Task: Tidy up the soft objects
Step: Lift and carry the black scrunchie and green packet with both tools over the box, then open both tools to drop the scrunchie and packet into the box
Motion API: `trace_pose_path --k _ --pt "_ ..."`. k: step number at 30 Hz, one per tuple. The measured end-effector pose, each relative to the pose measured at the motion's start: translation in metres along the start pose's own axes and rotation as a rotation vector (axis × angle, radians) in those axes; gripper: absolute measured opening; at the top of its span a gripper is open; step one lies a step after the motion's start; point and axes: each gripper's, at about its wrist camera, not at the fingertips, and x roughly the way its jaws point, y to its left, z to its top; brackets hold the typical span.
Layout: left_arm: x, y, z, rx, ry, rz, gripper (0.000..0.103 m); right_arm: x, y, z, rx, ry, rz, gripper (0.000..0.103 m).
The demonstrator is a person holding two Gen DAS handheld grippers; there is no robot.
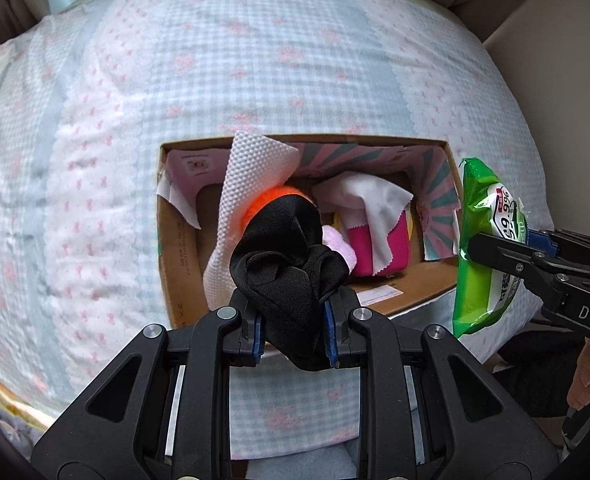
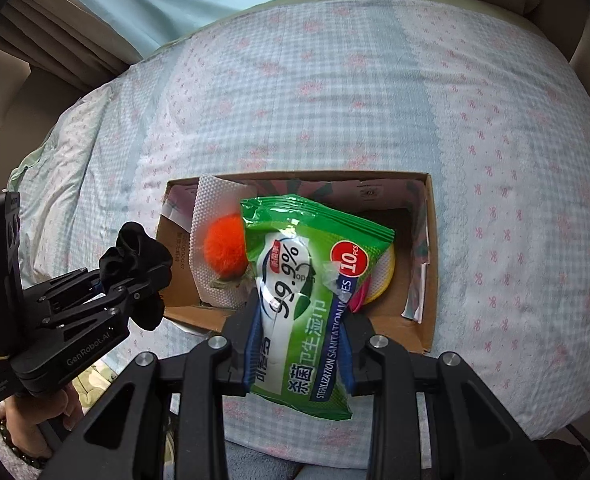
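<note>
Crowding is the risk: left tongs (image 1: 295, 328) clamp a black cloth (image 1: 291, 264), right tongs (image 2: 299, 344) clamp a wipes pack (image 2: 315, 300), both above the nearly full cardboard box (image 2: 429, 264) (on the bed), so either could spill out.

Black cloth (image 1: 291, 260): crumpled, bunched, held up at the near left edge of the cardboard box (image 1: 411, 286). Green wipes pack (image 2: 307, 304): sealed, upright, raised at the box's near right. Inside the open box on the bed: white textured cloth (image 1: 251, 184) and orange pompom (image 2: 226, 242) left, white cloth (image 1: 369, 208) over pink item (image 1: 369, 248) right.
</note>
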Motion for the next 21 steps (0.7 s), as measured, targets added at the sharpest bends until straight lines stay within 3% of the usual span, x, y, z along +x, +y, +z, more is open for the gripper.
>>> trace_pose_path --k 8,11,12,13,14,15,21 --pt "0.027 0.0 0.009 0.015 0.041 -0.009 0.02 0.031 0.003 0.015 0.014 0.021 -0.007 0.03" --pt "0.027 -0.008 0.015 0.054 0.031 0.016 0.022 0.037 0.005 0.023 0.018 0.02 -0.012 0.036" --pt "0.027 -0.01 0.016 0.067 0.027 0.032 0.041 0.038 0.005 0.026 0.014 0.017 -0.012 0.048" --pt "0.028 -0.013 0.017 0.081 0.027 0.044 0.069 0.039 0.005 0.029 0.011 0.014 -0.017 0.071" --pt "0.03 -0.014 0.017 0.093 0.027 0.043 0.097 0.04 0.004 0.031 0.013 0.013 -0.03 0.086" --pt "0.031 -0.015 0.016 0.101 0.021 0.03 0.103 0.041 0.002 0.034 0.013 0.008 -0.038 0.103" --pt "0.046 -0.011 0.01 0.088 0.044 0.032 0.103 0.048 -0.007 0.034 0.011 0.018 -0.057 0.103"
